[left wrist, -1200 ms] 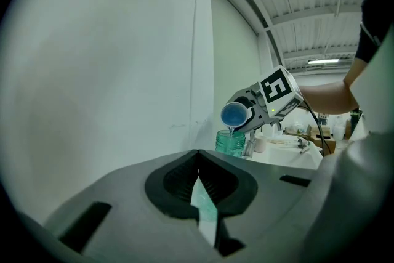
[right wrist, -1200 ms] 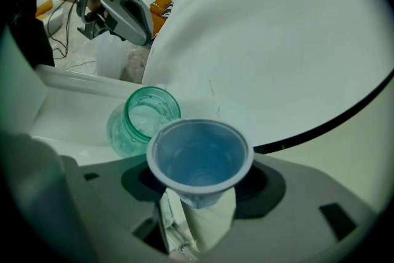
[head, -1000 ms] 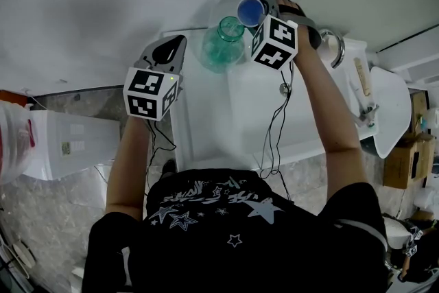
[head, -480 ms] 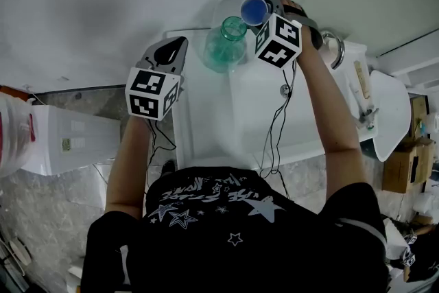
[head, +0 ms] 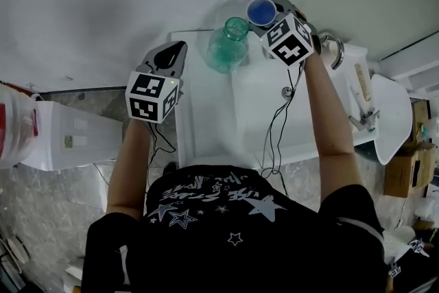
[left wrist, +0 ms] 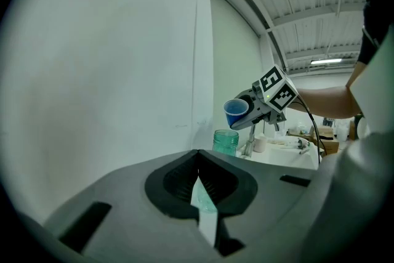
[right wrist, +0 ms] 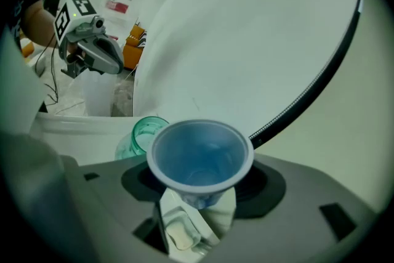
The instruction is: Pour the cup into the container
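Right tongs pinch the blue cup near its base and hold it raised, tilted, just beside the green container, above and to one side of its mouth. Left tongs are pressed together, empty, well apart from the container.

Hazards, as judged:
- The container mouth is narrow and the cup rim is not over it. Tipping from this position would spill onto the white surface.
- A thin cup may flex or slip in the pinch.
- Nothing steadies the container, so a knock from the cup rim could topple it.
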The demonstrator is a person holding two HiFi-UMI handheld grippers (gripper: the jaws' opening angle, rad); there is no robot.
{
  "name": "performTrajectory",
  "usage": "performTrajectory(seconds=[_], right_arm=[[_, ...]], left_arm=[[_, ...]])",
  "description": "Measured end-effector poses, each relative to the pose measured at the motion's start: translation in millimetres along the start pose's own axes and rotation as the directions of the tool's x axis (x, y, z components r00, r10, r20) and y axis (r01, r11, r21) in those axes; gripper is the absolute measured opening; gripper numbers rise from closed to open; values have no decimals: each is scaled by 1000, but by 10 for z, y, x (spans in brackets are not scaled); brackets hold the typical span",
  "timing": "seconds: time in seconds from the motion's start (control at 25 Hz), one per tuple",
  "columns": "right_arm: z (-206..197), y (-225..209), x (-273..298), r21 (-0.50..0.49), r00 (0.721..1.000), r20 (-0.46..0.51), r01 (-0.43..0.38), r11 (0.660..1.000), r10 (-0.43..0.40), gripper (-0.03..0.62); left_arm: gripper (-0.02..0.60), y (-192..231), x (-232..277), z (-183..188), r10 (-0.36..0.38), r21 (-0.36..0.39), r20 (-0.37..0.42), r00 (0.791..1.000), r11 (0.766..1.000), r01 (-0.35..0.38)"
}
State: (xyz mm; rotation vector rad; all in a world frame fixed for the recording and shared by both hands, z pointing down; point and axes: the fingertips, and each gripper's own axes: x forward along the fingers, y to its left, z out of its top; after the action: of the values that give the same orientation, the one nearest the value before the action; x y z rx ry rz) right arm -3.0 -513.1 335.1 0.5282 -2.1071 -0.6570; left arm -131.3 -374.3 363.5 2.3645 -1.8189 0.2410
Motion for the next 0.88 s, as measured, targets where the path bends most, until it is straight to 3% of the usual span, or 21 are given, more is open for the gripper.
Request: performTrajectory(seconds=[0.24, 0.44, 0.88], right_arm=[[-113, 117, -193, 142, 999, 47, 10, 990, -17, 290], [-209, 366, -350, 202, 998, 64, -3, 979, -10, 290], [-139, 1307, -470, 332, 978, 191, -147, 932, 86, 290]], left_arm=[[9, -73, -166, -103, 10, -7, -1, 1000, 1000, -10], [9, -221, -291, -178, -3, 11, -6, 1000, 1000, 4], [9, -409, -605, -544, -25, -20, -40, 999, 1000, 24]])
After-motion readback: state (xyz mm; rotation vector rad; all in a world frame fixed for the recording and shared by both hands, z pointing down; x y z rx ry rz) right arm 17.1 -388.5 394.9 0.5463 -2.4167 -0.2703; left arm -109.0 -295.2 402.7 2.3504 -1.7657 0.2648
